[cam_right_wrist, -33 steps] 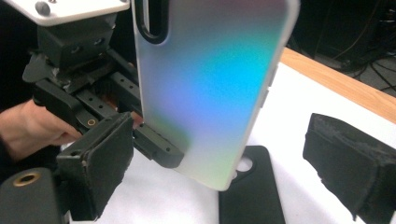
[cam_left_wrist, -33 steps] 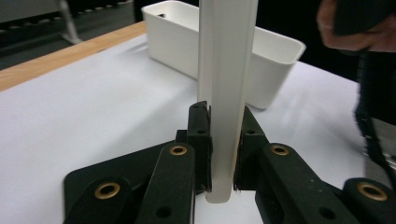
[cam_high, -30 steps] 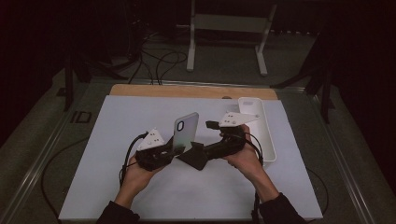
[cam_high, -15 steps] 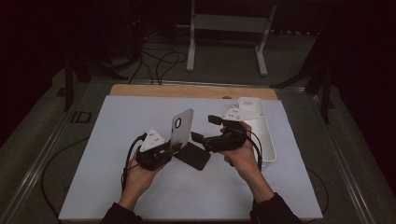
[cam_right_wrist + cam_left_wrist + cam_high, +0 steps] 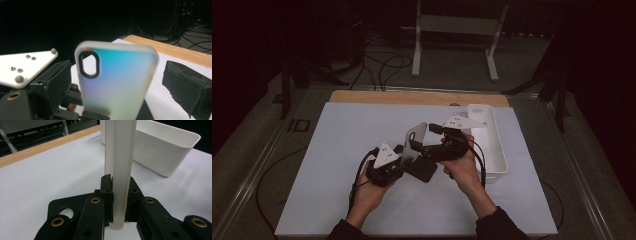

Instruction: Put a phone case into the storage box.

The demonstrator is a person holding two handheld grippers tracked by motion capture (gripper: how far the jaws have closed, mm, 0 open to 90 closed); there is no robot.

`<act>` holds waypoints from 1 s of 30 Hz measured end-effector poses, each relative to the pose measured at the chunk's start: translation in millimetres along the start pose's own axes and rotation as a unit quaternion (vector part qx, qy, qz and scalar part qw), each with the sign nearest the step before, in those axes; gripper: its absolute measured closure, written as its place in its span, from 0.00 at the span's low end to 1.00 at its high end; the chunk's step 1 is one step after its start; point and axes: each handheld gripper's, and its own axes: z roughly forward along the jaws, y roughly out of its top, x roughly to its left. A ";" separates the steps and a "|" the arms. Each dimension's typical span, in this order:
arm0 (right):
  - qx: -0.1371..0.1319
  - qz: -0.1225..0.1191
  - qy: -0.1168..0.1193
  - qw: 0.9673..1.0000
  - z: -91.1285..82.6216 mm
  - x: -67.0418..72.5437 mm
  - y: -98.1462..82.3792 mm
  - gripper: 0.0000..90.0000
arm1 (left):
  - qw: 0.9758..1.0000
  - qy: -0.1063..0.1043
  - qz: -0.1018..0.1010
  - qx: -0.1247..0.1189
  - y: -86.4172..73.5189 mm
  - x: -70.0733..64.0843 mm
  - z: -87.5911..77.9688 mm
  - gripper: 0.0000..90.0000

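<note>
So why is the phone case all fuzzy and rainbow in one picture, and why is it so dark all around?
In the right gripper view the phone case sits very close to the camera, so it blurs, with a blue-to-pink sheen. In the left gripper view its edge looks sharper, pinched in the left claw. In the high view light falls on the white table; the room behind stays nearly black.

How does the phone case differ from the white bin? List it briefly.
The phone case stands upright, clamped in the left gripper; the white bin rests on the table. The phone case is thin and shimmers blue-pink; the white bin is deep and plain white. Both have rounded corners.
</note>
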 end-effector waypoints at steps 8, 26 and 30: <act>0.002 0.002 -0.018 1.000 8.2 4.4 -0.7 0.17 | 1.000 -0.007 0.001 -0.005 1.2 -5.7 1.9 0.90; 0.002 -0.005 -0.037 0.999 7.5 3.7 -0.8 0.19 | 1.000 -0.017 -0.011 -0.010 -0.6 -4.9 4.7 0.81; 0.004 -0.009 -0.043 0.999 5.8 3.9 -1.5 0.19 | 1.000 -0.022 -0.016 -0.013 -3.4 -0.3 1.6 0.68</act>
